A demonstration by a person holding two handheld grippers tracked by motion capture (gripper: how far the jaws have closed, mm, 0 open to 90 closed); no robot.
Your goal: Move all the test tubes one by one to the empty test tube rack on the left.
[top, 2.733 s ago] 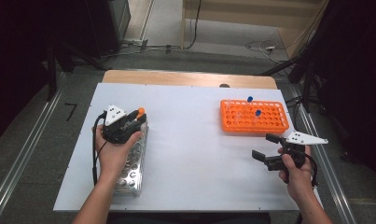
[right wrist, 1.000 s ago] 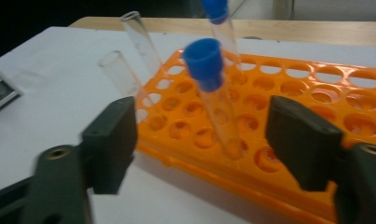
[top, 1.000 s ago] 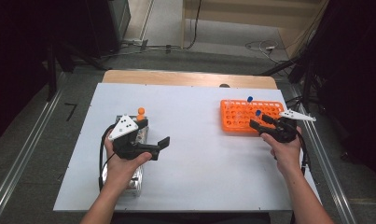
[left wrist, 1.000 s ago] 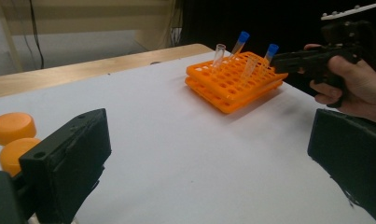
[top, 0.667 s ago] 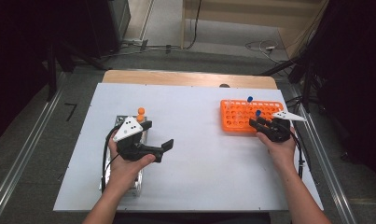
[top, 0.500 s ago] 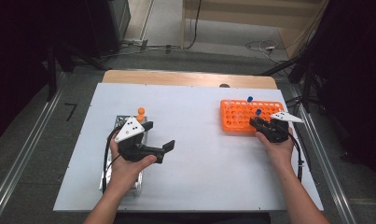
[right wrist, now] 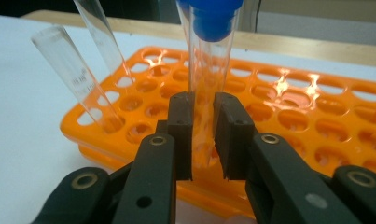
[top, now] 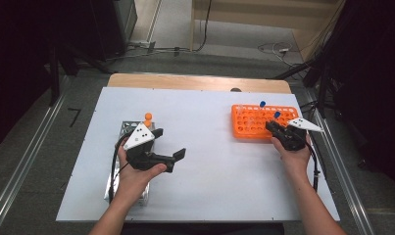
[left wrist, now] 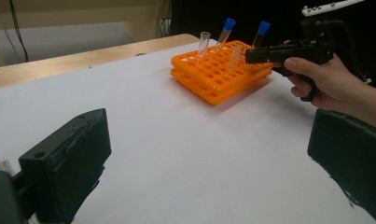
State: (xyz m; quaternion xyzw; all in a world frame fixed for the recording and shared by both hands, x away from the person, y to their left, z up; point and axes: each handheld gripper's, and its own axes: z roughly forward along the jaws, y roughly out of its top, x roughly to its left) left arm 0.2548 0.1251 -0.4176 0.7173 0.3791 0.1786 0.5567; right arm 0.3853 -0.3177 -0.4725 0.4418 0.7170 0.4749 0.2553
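Note:
An orange tube rack [top: 256, 122] stands at the table's right. My right gripper [top: 272, 127] reaches into its near right part. Its jaws have just been closing and now pinch the clear body of an upright blue-capped tube [right wrist: 209, 56] from both sides; the gripper [right wrist: 203, 126] is shut on it, and the tube's foot is still in the rack [right wrist: 316, 121]. My left gripper [top: 169, 143] hovers open over the table's left half with nothing between its jaws [left wrist: 209, 163]. It faces the rack [left wrist: 218, 79] and the right gripper [left wrist: 251, 56].
A metal rack [top: 128, 129] lies at the left under my left wrist, with an orange-capped tube [top: 148, 116] at its far end. A second blue-capped tube [top: 262, 104] and two uncapped tubes [right wrist: 73, 74] lean in the orange rack. A wooden strip [top: 195, 82] edges the far side.
My right hand went from the table's front right up to the orange rack and closed on the blue-capped tube. My left gripper swung off the metal rack to face right.

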